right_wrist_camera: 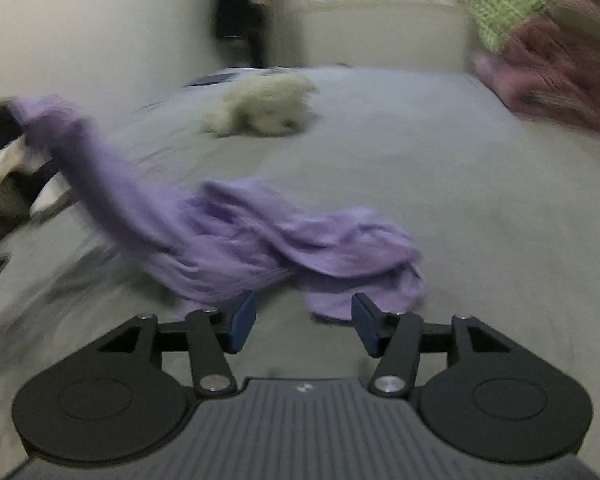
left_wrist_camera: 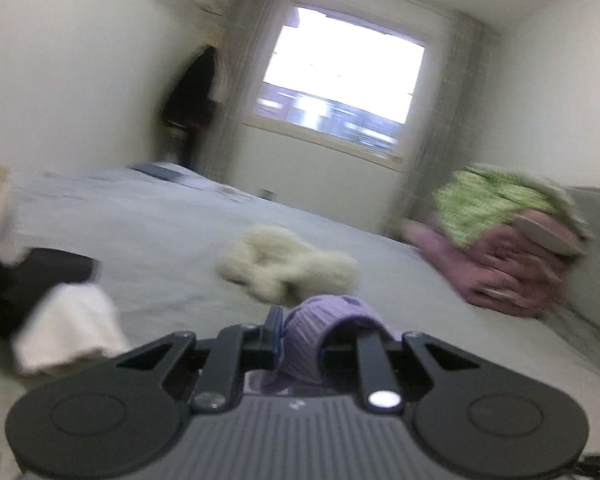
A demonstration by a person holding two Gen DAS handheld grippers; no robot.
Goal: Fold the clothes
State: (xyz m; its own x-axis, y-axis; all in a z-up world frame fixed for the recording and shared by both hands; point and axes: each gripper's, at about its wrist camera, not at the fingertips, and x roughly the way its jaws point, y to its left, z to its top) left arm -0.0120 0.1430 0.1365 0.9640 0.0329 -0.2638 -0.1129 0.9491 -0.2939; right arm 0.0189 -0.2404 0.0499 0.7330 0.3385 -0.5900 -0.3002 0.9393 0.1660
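A purple knit garment (right_wrist_camera: 260,236) lies crumpled on the grey bed (right_wrist_camera: 480,208), and one end (right_wrist_camera: 48,120) is drawn up toward the left edge of the right wrist view. My left gripper (left_wrist_camera: 300,340) is shut on a bunched fold of this purple garment (left_wrist_camera: 316,324), which bulges up between its fingers. My right gripper (right_wrist_camera: 304,322) stands open low over the bed. Its blue pads (right_wrist_camera: 242,322) are wide apart, and the garment's near edge lies just beyond them without touching. Both views are blurred.
A cream fluffy garment (left_wrist_camera: 288,268) lies mid-bed. A pile of pink and green clothes (left_wrist_camera: 500,240) sits at the right, by the grey headboard (left_wrist_camera: 596,248). Black and white clothes (left_wrist_camera: 52,300) lie at the left. A window (left_wrist_camera: 340,84) and a dark hanging coat (left_wrist_camera: 196,88) are behind.
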